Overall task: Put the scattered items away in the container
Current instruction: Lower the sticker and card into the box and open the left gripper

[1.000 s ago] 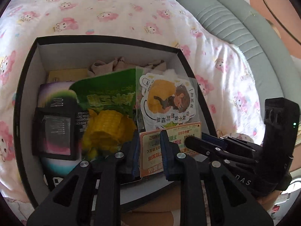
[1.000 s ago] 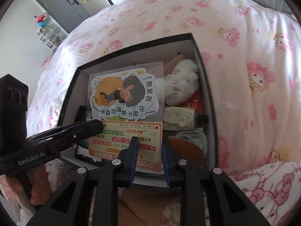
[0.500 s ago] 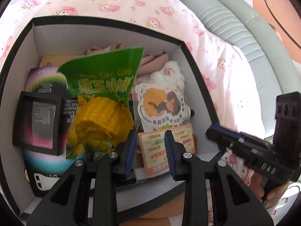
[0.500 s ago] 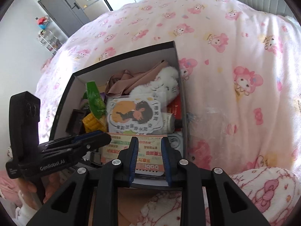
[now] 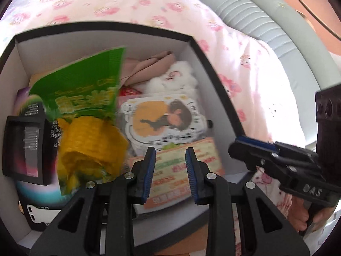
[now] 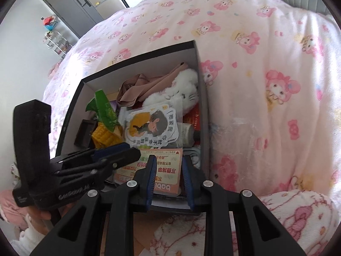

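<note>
A black box with white inner walls sits on the bed, full of items: a green and yellow corn snack bag, a cartoon sticker sheet, an orange leaflet, a white plush and beige cloth. My left gripper is open and empty above the box's near edge. My right gripper is open and empty above the leaflet.
The pink cartoon-print blanket surrounds the box. A grey-green padded headboard lies to the right. A black packaged box fills the container's left side. A grey cabinet stands far back.
Both grippers have drawn back and up from the box, so more of it shows. The jaws of both have opened wider. The leaflet stays in the box.
</note>
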The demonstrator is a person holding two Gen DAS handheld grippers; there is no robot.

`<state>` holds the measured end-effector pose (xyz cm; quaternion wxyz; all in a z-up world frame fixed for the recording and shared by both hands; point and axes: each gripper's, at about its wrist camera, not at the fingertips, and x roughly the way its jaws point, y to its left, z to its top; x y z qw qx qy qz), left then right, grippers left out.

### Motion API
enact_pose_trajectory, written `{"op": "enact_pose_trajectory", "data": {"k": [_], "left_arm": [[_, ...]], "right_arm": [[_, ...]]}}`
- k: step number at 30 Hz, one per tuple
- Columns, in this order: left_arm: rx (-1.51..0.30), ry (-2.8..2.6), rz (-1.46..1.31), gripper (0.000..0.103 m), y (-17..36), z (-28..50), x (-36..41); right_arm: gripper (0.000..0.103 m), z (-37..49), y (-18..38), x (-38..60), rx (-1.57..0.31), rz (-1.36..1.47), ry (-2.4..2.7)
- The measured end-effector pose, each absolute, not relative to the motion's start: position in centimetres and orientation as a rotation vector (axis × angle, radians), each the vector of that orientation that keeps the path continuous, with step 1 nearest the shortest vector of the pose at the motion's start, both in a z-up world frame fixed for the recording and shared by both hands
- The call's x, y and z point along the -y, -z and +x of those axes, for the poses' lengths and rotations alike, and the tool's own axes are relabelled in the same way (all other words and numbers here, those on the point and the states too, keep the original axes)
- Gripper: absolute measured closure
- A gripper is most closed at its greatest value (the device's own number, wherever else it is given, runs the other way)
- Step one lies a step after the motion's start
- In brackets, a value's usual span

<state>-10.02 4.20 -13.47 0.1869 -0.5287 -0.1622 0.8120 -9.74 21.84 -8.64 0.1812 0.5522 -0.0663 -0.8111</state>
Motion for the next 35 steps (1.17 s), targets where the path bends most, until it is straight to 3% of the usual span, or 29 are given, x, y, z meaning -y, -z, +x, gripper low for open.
{"op": "enact_pose_trajectory", "data": {"k": [4,7,9,11,12,14,17,23,35], "left_arm": [[0.420,-2.403,-1.435,0.067,11.2,-9.0,-3.2],[0.325,-2.569,-1.310,0.040,7.7,-7.3,-2.5],[0.288,-2.667,-1.196,0.024,4.9,-5.8,-2.0],[0.283,-2.742,-1.099,0.015,2.4,-4.4,-1.6],[0.290,-2.778,-1.067,0.007,1.2,-3.7,-1.0],[0.306,-2.838,-1.013,0.000,-1.2,-2.7,0.3],[0.308,-2.887,-0.997,0.001,-3.6,-1.2,1.2],[0.281,-2.980,-0.986,0.001,-5.2,2.0,1.4],[0.236,-2.967,-1.005,0.001,-4.8,3.5,0.3]], "right_arm": [[0.081,-9.3,7.8,-21.8,0.184,1.541,2.319],[0.077,-8.5,6.1,-21.1,0.075,1.513,2.425],[0.062,-7.8,4.5,-20.8,0.037,1.463,2.499],[0.037,-6.9,2.7,-20.6,0.061,1.393,2.545],[0.035,-6.3,1.6,-20.5,0.069,1.349,2.569],[0.035,-5.1,-0.3,-19.9,0.063,1.276,2.620],[0.028,-3.3,-2.9,-18.9,0.040,1.185,2.697],[0.028,-0.2,-5.6,-16.8,-0.095,1.055,2.815],[0.028,1.4,-4.5,-17.0,-0.093,1.064,2.823]]}}
